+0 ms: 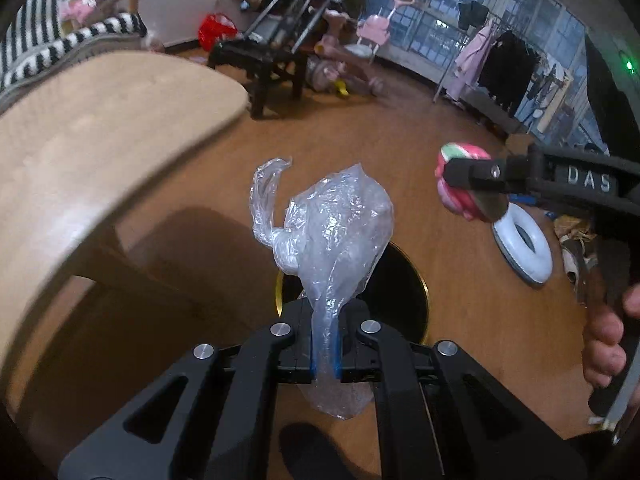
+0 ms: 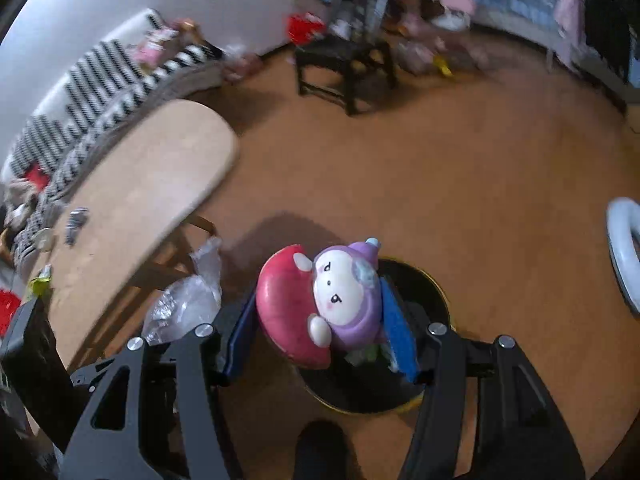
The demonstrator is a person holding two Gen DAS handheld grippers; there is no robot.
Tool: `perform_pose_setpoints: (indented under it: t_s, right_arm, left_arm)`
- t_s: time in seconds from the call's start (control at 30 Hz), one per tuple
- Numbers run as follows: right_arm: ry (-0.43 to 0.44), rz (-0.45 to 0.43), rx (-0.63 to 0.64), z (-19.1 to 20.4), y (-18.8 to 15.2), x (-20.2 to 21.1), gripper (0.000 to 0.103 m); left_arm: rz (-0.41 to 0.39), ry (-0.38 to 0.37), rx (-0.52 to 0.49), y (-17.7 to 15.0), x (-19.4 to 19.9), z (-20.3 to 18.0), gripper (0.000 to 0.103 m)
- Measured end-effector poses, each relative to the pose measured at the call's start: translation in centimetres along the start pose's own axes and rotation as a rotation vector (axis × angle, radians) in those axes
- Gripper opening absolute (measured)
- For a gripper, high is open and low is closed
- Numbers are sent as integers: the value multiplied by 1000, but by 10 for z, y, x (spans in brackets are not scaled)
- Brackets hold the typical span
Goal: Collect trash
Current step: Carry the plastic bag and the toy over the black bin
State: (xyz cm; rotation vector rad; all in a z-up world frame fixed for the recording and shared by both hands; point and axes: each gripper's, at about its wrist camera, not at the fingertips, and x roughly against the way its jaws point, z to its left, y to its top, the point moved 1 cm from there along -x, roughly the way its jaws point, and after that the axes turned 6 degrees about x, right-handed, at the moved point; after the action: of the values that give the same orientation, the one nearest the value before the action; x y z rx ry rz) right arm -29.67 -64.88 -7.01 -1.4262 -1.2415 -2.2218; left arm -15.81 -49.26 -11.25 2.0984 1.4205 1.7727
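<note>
My left gripper [image 1: 325,344] is shut on a crumpled clear plastic bag [image 1: 332,232] and holds it above a round black bin [image 1: 404,300] with a gold rim on the floor. The bag also shows in the right wrist view [image 2: 188,300], at the left. My right gripper [image 2: 320,320] is shut on a pink and purple cartoon toy [image 2: 320,300], held over the same bin [image 2: 424,292]. The left wrist view shows the right gripper [image 1: 472,178] from the side with the toy [image 1: 460,200] in it, to the right of the bag.
A light wooden table [image 1: 100,128] stands at the left, with small scraps [image 2: 76,220] on it. A white ring [image 1: 524,240] lies on the wooden floor at the right. A dark chair [image 1: 272,64], toys and a clothes rack [image 1: 508,68] stand farther back. My shoe [image 2: 320,452] is below the grippers.
</note>
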Motion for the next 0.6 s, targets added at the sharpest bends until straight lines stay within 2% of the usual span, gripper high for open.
perform_pose_setpoints:
  t_s: [0.23,0.6]
  right_arm:
    - [-25,68,-41,-17,-6,-19,58]
    - [-31,59,-63,-20,-2,-23,61]
  left_arm:
    - [56,-26,15,2,-41,-14,4]
    - [96,-63,23,4,-69,-25,7]
